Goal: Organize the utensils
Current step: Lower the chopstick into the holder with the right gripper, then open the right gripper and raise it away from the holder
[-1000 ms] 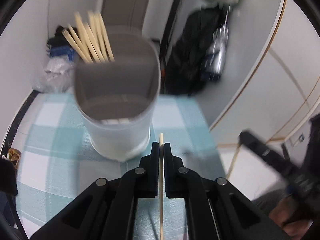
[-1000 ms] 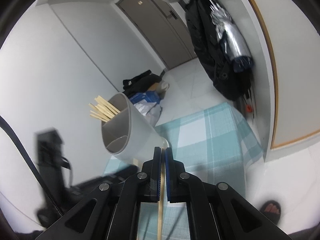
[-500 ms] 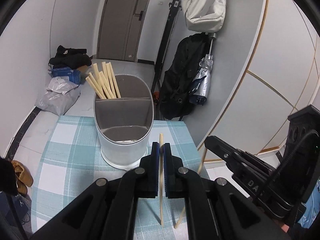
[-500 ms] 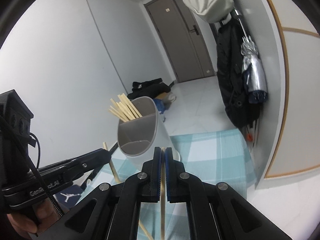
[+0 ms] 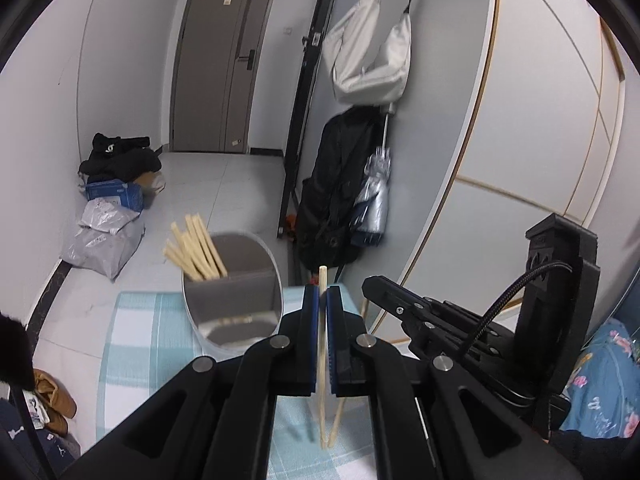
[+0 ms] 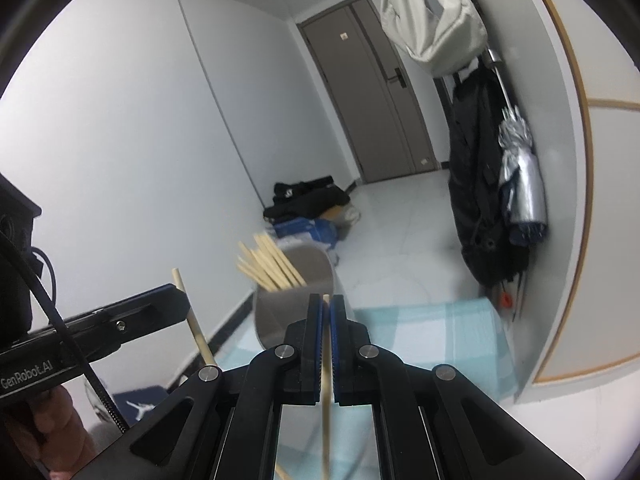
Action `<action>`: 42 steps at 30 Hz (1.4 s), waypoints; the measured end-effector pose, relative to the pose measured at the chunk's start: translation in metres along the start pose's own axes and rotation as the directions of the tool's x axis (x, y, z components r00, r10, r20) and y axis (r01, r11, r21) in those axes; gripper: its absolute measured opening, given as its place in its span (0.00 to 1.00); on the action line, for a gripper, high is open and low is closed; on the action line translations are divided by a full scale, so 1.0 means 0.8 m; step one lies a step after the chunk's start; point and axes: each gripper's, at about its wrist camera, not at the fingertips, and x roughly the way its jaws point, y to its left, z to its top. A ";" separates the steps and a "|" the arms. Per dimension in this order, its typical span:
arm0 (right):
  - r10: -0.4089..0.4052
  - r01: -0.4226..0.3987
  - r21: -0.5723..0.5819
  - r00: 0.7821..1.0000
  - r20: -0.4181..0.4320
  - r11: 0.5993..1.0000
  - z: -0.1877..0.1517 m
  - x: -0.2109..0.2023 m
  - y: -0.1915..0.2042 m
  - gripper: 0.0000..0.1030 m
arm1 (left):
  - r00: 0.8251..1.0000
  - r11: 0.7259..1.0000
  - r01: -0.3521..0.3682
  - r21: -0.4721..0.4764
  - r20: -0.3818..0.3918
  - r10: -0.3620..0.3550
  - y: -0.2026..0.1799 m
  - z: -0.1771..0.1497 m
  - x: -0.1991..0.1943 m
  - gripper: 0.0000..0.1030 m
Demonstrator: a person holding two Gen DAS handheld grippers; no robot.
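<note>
Both chopstick (image 5: 321, 364) tips blurred; holder (image 5: 236, 304) cropped

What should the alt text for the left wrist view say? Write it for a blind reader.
The left gripper pinches one wooden chopstick upright above a teal checked tablecloth. Ahead stands a white utensil holder with more chopsticks in its far compartment. At right, the right gripper holds a second chopstick.

Bundled chopsticks (image 5: 196, 250) crowding the holder (image 5: 232, 300) back compartment; front compartments open.
</note>
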 end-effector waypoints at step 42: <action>0.188 -0.159 -0.312 0.980 0.064 0.937 0.170 0.172 0.051 0.03 | 0.980 0.989 -0.086 -0.121 0.168 0.106 0.134 0.096 0.085 0.00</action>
